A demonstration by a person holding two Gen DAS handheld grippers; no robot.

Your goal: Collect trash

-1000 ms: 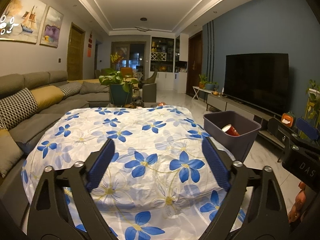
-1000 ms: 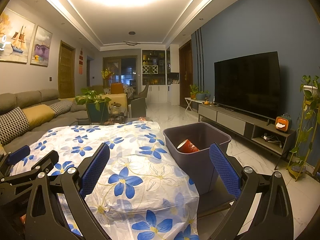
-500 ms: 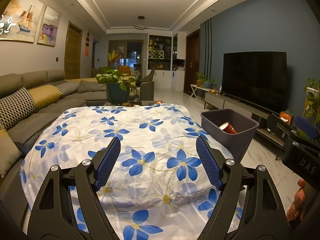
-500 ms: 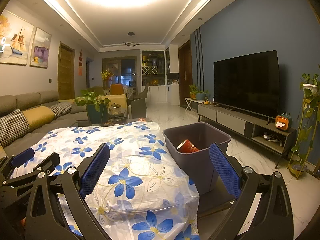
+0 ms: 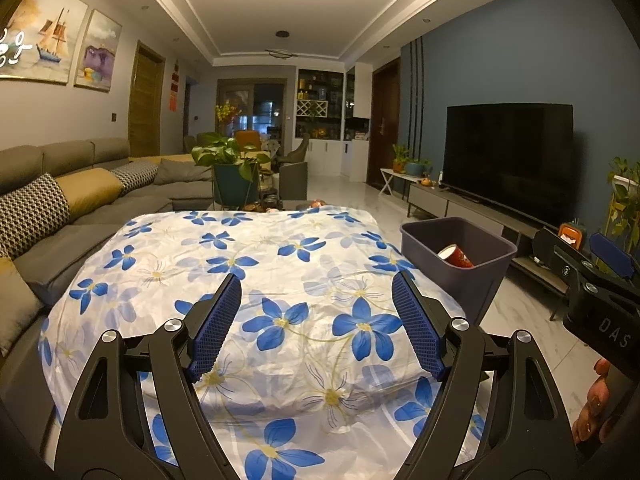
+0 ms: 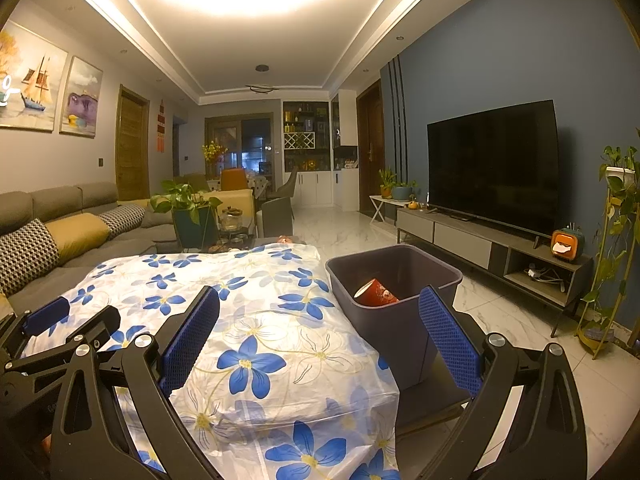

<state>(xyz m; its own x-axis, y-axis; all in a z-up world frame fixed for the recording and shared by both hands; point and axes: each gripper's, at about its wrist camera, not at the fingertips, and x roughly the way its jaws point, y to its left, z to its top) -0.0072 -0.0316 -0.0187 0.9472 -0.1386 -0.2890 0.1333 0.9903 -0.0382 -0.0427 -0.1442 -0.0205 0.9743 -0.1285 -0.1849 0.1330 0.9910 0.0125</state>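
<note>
Both tools were held above the tabletop, which was covered with a white cloth printed with blue flowers. The left tool had its blue pads spread wide, with nothing between them. The right tool was also spread and empty, near the right edge of the cloth. A dark grey bin stood just beside the tabletop on its right side. Inside the bin lay a red paper cup, tipped on its side. Fingers of a hand showed at the right edge of the left view.
</note>
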